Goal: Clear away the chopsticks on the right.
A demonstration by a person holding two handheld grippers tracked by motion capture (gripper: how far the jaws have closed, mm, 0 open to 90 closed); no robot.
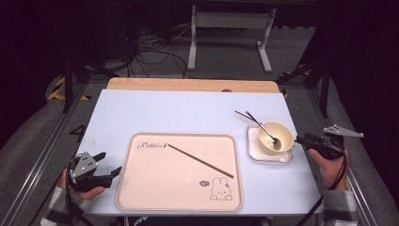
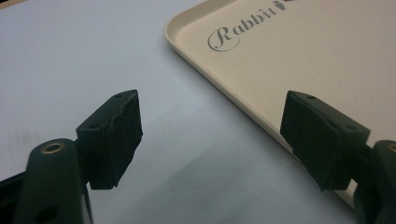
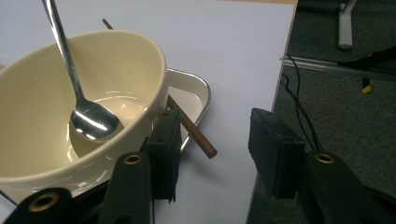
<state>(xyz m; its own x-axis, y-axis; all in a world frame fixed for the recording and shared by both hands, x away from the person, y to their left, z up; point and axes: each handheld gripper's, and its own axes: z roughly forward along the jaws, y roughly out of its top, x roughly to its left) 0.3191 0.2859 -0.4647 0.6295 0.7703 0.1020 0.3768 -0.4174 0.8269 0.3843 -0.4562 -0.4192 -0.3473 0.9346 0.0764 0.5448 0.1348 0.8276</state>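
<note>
My right gripper (image 3: 215, 144) sits just beside the cream ceramic bowl (image 3: 88, 98), jaws apart and clamping nothing, one jaw at its outer wall. A steel spoon (image 3: 88, 119) rests inside the bowl, which stands on a small white rectangular dish (image 3: 196, 93); a brown wooden chopstick (image 3: 196, 137) pokes out beneath it. My left gripper (image 2: 210, 135), well apart from the bowl, also gapes empty.

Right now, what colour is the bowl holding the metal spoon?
Pale cream-yellow round bowl, plain, without pattern; clearest in the right gripper view.
</note>
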